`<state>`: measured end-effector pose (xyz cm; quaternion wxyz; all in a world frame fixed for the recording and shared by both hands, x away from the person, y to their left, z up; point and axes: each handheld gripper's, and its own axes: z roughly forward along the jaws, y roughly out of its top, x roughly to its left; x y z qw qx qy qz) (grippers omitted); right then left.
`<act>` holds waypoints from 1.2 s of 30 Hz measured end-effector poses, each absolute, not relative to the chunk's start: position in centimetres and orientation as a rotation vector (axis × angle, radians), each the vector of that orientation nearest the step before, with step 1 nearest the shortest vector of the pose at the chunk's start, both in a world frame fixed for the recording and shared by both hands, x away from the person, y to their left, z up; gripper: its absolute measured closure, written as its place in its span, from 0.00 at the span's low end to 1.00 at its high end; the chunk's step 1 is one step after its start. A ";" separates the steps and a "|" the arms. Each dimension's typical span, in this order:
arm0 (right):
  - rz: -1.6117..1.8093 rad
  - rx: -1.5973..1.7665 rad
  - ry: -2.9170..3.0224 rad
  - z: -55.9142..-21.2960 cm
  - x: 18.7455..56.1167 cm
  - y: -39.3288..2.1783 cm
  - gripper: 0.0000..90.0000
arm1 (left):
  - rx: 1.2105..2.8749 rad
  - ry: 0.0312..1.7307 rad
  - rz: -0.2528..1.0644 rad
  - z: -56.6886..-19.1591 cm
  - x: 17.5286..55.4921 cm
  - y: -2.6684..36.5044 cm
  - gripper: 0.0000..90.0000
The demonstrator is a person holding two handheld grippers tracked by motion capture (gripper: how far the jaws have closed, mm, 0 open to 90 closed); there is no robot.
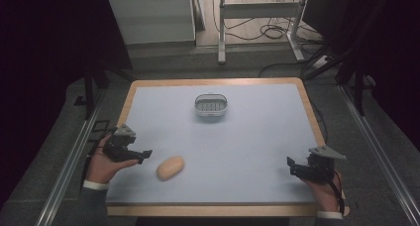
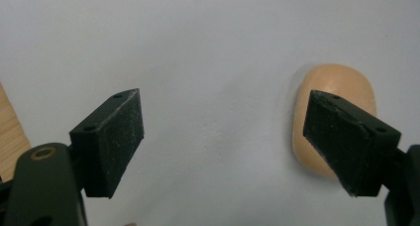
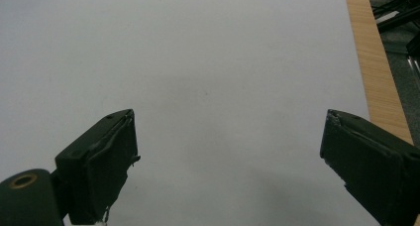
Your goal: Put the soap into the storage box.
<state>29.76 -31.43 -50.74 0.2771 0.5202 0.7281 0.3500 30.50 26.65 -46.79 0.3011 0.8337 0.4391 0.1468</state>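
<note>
- Left gripper [image 1: 142,155]: held low near the table's left edge, its two black jaws set wide apart with nothing between them; the pads [image 2: 115,141] are faced with a grainy, foam-like layer.
- Tan object [image 1: 170,167]: a smooth, rounded oval, resembling a bar of soap or a small bun, lying flat on the mat just beside the left gripper's tips. In the left gripper view it lies partly behind the right-hand jaw [image 2: 333,107], not between the two.
- Handling (judgement): it looks light and matte, and may be slippery if it is soap; firmness cannot be told. A hold across its short axis, at mid-length, seems safest.
- Right gripper [image 1: 292,166]: near the table's right edge, jaws likewise wide apart and empty, over bare mat.
- Basket [image 1: 211,106]: a small oval wire or slotted tray, pale metal-looking, well apart at the far centre, apparently empty.
- Table [image 1: 247,137]: pale grey matte mat, light wooden border.
</note>
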 end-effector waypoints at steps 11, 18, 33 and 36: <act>0.938 1.401 1.950 -50.7 29.6 -31.6 0.08 | 2.235 1.137 0.378 -46.3 30.6 25.9 0.18; 0.939 1.400 1.946 -50.6 29.5 -31.6 0.08 | 2.283 1.091 0.355 -46.1 30.7 24.3 0.18; 0.933 1.395 1.953 -50.6 29.5 -31.4 0.08 | 2.397 1.019 0.284 -47.5 30.9 21.4 0.18; 0.935 1.398 1.950 -50.6 29.5 -31.4 0.08 | 2.413 1.009 0.277 -47.8 30.9 21.0 0.18</act>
